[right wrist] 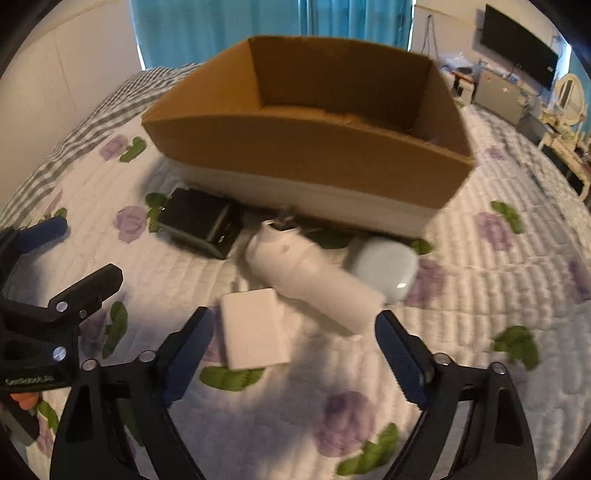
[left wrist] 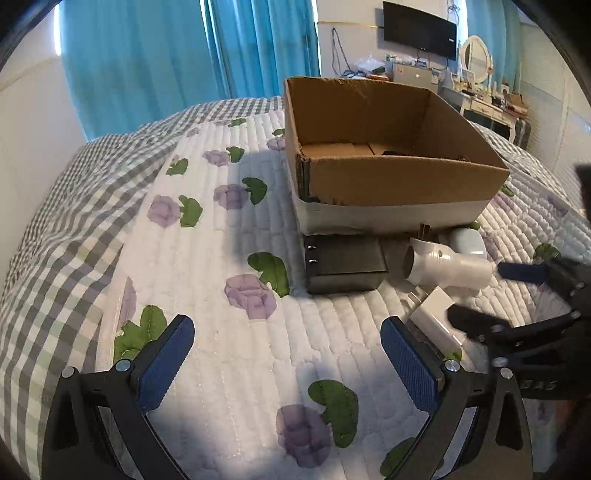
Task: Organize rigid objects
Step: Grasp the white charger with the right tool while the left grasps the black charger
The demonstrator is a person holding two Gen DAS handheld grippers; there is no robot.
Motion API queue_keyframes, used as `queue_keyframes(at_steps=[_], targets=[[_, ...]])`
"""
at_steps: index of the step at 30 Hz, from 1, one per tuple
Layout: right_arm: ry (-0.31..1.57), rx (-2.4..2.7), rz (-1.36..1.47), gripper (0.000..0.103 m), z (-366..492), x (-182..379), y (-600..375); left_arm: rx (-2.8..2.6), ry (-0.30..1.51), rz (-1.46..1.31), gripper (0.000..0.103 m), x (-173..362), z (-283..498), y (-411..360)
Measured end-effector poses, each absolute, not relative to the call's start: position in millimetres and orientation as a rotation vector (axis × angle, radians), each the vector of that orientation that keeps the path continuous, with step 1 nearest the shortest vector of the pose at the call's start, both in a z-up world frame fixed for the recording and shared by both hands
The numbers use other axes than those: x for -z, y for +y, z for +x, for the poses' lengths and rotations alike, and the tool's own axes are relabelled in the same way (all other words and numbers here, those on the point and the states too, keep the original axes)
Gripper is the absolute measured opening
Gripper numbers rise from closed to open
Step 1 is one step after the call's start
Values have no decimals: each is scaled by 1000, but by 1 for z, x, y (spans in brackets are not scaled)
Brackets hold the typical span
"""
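An open cardboard box stands on the bed. In front of it lie a black box, a white cylinder-shaped device, a flat white block and a pale blue case. My left gripper is open and empty, left of these objects and short of the black box. My right gripper is open, low over the white block and the cylinder's near end. It shows at the right of the left view.
The quilted floral bedspread covers the bed, with a grey checked part at left. Blue curtains, a wall TV and a dresser with a mirror stand behind.
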State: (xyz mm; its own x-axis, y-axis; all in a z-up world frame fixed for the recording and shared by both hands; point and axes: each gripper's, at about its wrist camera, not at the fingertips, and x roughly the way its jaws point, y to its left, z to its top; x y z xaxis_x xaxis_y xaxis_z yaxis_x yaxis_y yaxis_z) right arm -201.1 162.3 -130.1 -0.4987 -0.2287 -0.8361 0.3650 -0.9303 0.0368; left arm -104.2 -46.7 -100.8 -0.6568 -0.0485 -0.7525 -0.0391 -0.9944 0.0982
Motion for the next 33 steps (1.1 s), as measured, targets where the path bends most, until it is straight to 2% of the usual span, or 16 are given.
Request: queue_keyframes(at_steps=[2,4,5,6,10,13,16,27,33], targets=[[189,2409,1370,78,-204,142,158,2845,-159,1303,103,102,-104,-48],[227,2409,1372,78,-203,146,154,2834,-161,1308,103,104,-104,-48],[235,2397,1365,74,-202,147,152,2829,-164,1309,103,105,-104,-47],[230,2382,1368,64,-201,149,150,2826,-169,1312,103,106,-104,-47],[215,2356,1400,58,-202,159,151,2817,-171,1326,103,108,-105,-46],[152,2319,1405,43,-202,161,154,2805,-182,1329,103,111,-105,-46],[184,2336,1373,42,-195,157,153,2801,-195,1341,103,114,-104,-44],[73,2545,1132,41,-168,102,193,2774,-269,1386,103,106,-110,-28],[46,2673,1107,41,-196,88,192,2758,-179,1425,103,100,-133,-20]])
